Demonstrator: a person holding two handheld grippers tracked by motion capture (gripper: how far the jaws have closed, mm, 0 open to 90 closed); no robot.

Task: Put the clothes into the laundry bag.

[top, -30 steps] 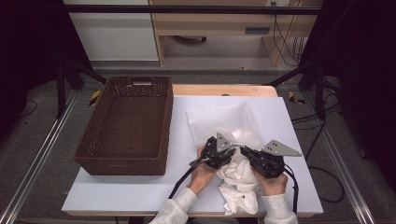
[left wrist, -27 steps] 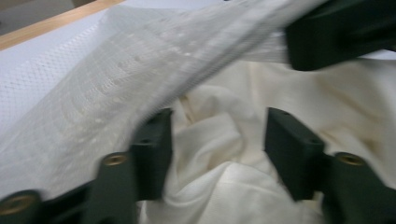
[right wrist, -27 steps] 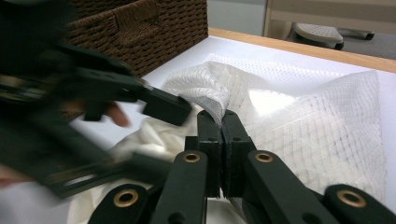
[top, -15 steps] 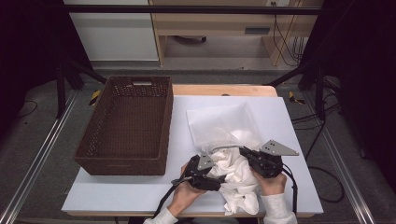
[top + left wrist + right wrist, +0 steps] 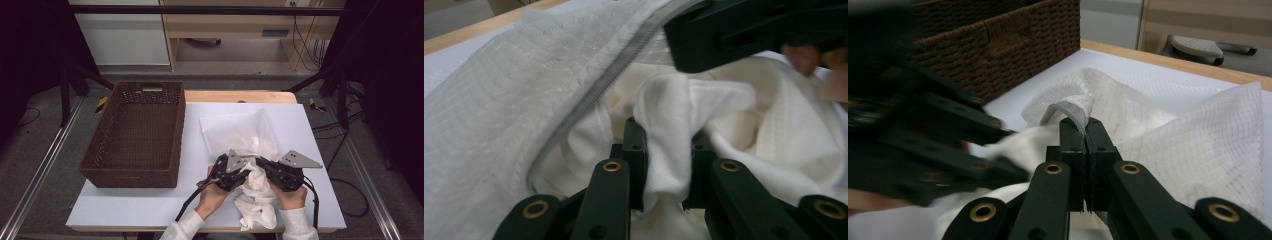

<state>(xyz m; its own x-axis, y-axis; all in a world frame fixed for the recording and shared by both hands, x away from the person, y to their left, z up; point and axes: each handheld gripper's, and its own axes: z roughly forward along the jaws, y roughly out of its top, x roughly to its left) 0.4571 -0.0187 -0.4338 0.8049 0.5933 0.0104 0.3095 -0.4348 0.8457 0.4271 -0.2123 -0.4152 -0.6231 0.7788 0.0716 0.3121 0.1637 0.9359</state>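
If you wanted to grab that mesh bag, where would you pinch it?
Probably at the zipper edge of the mesh bag, coming from its open near end. That stiff grey band stands up as a ridge, and the right gripper pinches it there.

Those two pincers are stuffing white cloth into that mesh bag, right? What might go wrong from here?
The right gripper pinches only the mesh bag's grey zipper edge; if it slips, the opening could close. The left gripper holds one fold of the white cloth, and much of the cloth lies outside near the table's front edge, so it might snag or slide off.
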